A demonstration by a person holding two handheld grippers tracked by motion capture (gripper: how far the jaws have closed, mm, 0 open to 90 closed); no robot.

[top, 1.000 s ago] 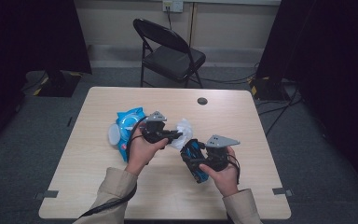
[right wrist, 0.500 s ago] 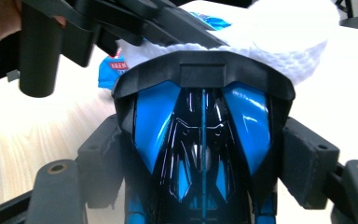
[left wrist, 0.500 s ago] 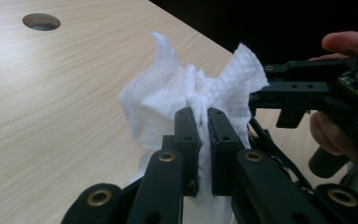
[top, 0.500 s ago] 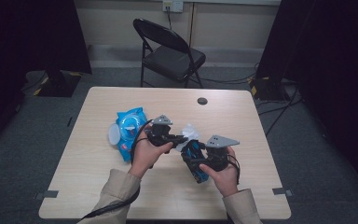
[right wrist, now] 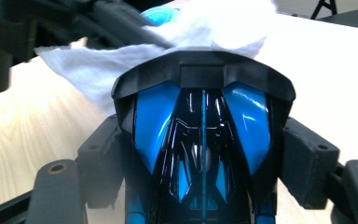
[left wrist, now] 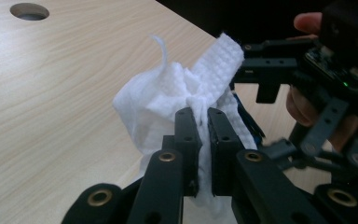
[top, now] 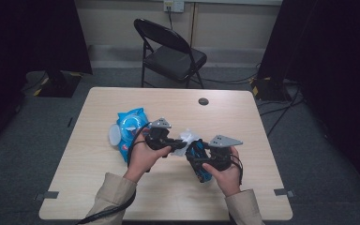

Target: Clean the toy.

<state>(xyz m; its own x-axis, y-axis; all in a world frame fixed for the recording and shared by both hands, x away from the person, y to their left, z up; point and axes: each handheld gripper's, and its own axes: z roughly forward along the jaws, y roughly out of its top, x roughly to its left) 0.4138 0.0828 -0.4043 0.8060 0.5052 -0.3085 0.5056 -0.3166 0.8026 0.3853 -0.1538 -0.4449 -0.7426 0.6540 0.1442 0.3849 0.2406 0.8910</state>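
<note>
Over the table's middle: we hold both grippers close together.
Left gripper point(left wrist: 199, 116): our jaws are nearly pressed together, pinching the white wipe point(left wrist: 168, 93).
Right gripper point(right wrist: 205, 158): our jaws are spread wide, clamped on the sides of the blue and black toy car point(right wrist: 203, 135).
Wipe: it touches the car's front end.
Blue wipes pack point(top: 130, 129): it lies on the table point(top: 262, 122), near our left hand point(top: 143, 157).

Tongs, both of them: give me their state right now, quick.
Left tongs: closed on the white wipe.
Right tongs: closed around the blue and black toy car.
</note>
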